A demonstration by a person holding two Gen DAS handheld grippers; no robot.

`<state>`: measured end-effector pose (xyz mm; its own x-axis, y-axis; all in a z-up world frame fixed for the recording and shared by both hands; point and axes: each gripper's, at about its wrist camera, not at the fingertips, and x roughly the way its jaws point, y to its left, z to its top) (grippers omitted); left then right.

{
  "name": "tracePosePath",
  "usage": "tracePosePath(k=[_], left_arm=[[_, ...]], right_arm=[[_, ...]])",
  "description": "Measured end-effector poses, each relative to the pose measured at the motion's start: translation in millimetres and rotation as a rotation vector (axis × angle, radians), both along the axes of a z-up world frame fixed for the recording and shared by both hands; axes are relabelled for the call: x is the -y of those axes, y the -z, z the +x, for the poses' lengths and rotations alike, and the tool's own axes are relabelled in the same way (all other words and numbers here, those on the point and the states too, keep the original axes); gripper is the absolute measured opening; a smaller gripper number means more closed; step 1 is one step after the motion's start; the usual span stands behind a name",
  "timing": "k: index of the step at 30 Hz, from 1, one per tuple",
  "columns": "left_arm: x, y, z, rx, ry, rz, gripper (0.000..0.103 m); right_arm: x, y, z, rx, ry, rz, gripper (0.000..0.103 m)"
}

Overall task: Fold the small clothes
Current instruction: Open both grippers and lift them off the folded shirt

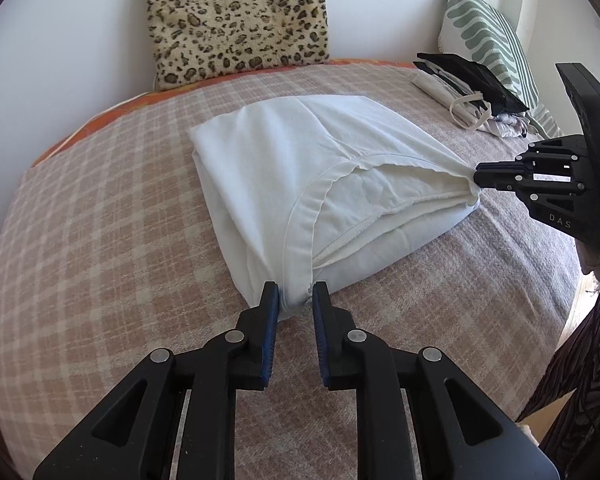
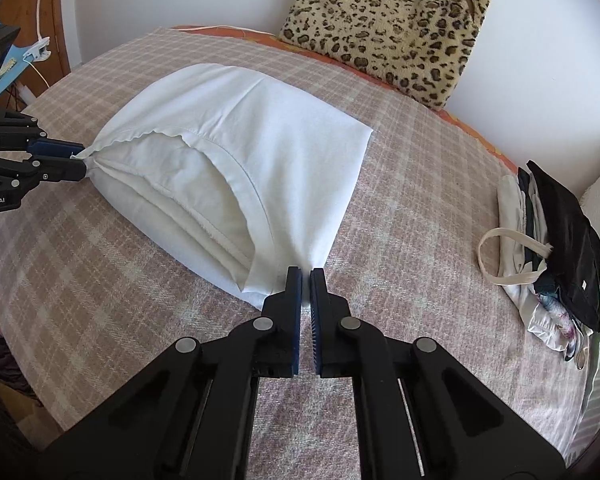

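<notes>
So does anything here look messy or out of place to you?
Mostly tidy. The white garment lies partly folded on the checked blanket, a gripper pinching each near corner, so its hem gapes open. The pile of clothes by the striped pillow is uneven, with a strap loop trailing out.

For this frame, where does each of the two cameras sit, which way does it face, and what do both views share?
Left wrist: rides the left gripper, facing the white garment on the checked blanket; right gripper shows at right.
Right wrist: rides the right gripper, pinching another corner of the garment; left gripper shows at left.
Shared: garment, leopard cushion, clothes pile.
</notes>
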<state>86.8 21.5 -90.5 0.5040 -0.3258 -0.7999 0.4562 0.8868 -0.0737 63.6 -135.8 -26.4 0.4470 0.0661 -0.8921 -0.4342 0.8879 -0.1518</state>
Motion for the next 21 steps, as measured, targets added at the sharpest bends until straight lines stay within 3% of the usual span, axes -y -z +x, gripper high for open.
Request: tracePosePath(k=[5, 9, 10, 13, 16, 21], left_arm=[[-36, -18, 1, -0.025, -0.084, -0.199, 0.025], [-59, -4, 17, -0.127, -0.188, -0.348, 0.025], [-61, 0, 20, -0.145, -0.21, -0.372, 0.025], [-54, 4, 26, -0.146, -0.241, -0.359, 0.025], [-36, -4, 32, -0.092, -0.205, -0.286, 0.025], [-13, -14, 51, -0.036, -0.167, -0.251, 0.025]], right_arm=[[2, -10, -9, -0.019, -0.042, 0.06, 0.005], [10, -18, -5, -0.057, -0.015, 0.144, 0.007], [13, -21, -3, -0.058, -0.002, 0.177, 0.012], [18, -31, 1, -0.034, 0.027, 0.264, 0.023], [15, -34, 10, -0.01, 0.052, 0.289, 0.023], [3, -28, 38, -0.006, 0.09, 0.319, 0.023]])
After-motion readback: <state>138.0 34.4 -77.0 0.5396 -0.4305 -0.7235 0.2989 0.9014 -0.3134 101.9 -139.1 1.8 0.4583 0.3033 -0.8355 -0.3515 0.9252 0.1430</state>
